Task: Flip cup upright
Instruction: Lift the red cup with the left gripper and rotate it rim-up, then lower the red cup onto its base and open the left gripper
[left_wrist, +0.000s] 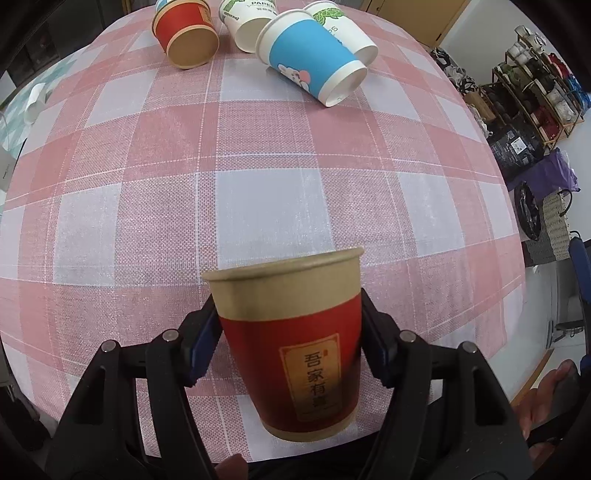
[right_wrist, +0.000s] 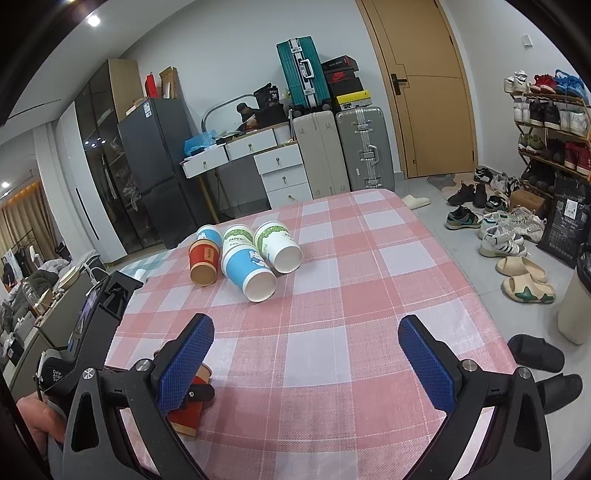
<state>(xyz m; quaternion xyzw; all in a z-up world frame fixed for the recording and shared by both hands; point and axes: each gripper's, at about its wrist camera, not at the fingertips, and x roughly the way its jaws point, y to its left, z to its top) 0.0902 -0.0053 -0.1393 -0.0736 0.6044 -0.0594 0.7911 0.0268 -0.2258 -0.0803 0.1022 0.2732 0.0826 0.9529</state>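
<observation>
Nearest the left wrist camera, the left hand-held gripper (left_wrist: 288, 339) is closed around a red and tan paper cup (left_wrist: 291, 343), its blue pads pressing the cup's two sides just below the tan rim band. This cup stands mouth-up with its base low against the pink and white checked cloth of the worktop (left_wrist: 258, 184); whether the base touches the cloth cannot be told. A yellow label with Chinese characters faces the camera.

From the right wrist camera, the right hand-held gripper (right_wrist: 306, 354) is spread wide with nothing between its blue textured pads, hovering over the cloth. Low at the left of that view, partly hidden behind the left pad, the held cup and the other gripper's black frame are visible.

Farther along the worktop lies a group of cups on their sides: a second red cup (right_wrist: 203, 264), a blue-banded cup (right_wrist: 249, 271), and white cups with green leaf print (right_wrist: 279, 247). Beyond the table's far edge stand suitcases (right_wrist: 343, 147) and a shoe rack (right_wrist: 554, 125).
</observation>
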